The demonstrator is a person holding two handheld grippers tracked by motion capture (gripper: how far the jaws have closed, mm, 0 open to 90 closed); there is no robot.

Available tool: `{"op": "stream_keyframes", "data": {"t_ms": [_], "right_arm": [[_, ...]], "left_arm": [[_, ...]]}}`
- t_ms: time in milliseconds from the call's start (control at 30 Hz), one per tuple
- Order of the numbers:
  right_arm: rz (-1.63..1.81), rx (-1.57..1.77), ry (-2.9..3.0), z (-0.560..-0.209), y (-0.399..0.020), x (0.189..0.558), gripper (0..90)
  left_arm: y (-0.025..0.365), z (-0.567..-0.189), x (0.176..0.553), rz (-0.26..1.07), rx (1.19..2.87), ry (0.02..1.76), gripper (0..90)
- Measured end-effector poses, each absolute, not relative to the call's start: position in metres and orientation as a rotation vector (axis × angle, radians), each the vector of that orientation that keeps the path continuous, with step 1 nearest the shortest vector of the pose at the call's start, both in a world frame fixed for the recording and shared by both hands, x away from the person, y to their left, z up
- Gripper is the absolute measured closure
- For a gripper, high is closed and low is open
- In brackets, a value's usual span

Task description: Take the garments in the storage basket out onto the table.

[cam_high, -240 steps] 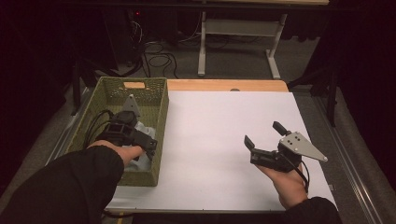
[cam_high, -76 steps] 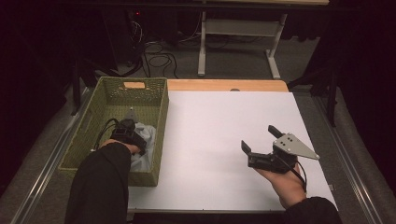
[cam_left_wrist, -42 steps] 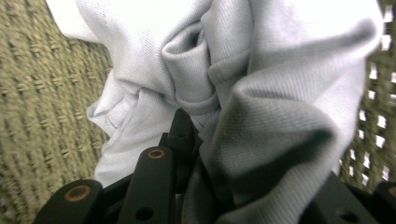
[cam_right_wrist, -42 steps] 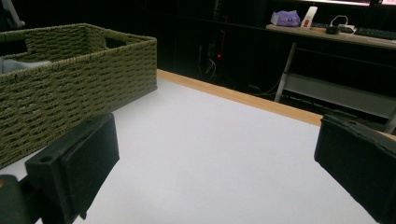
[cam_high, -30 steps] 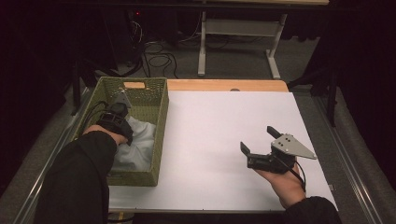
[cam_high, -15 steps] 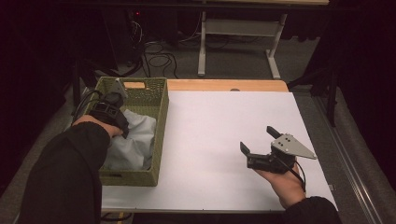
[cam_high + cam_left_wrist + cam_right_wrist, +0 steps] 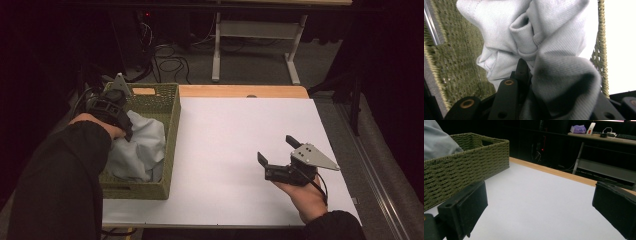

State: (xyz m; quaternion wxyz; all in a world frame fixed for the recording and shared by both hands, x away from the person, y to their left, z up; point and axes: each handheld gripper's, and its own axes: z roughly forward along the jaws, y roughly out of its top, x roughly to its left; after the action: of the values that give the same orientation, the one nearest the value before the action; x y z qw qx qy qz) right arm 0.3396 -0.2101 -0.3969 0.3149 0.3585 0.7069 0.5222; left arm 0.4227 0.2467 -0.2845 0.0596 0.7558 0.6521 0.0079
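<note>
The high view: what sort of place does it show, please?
Probably a lab or workshop set up for recording. A white-covered table stands in a dark room, loose cables lie on the floor behind it, and a desk holds small devices.

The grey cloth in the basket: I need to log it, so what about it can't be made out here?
- Grey cloth: lower folds hidden by the basket wall, high view.
- What garment it is: bunched, cut off by the frame, left gripper view.
- Left gripper jaw tips: covered by cloth.
</note>
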Motion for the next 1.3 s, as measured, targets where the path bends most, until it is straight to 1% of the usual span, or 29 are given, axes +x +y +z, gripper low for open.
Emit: {"op": "stream_keyframes", "data": {"t_ms": [933, 1133, 1300], "right_arm": [[1.385, 0.944, 1.860, -0.397, -0.210, 0.340, 0.8], [1.379, 0.942, 1.864, -0.397, -0.210, 0.340, 0.7], [1.378, 0.941, 1.865, -0.398, -0.210, 0.340, 0.8]], "left_arm": [[0.253, -0.221, 0.421, 0.104, 2.236, 1.966, 68.9], [0.252, -0.207, 0.422, 0.143, 2.256, 1.972, 68.9], [0.251, -0.199, 0.422, 0.142, 2.252, 1.965, 68.9]]}}
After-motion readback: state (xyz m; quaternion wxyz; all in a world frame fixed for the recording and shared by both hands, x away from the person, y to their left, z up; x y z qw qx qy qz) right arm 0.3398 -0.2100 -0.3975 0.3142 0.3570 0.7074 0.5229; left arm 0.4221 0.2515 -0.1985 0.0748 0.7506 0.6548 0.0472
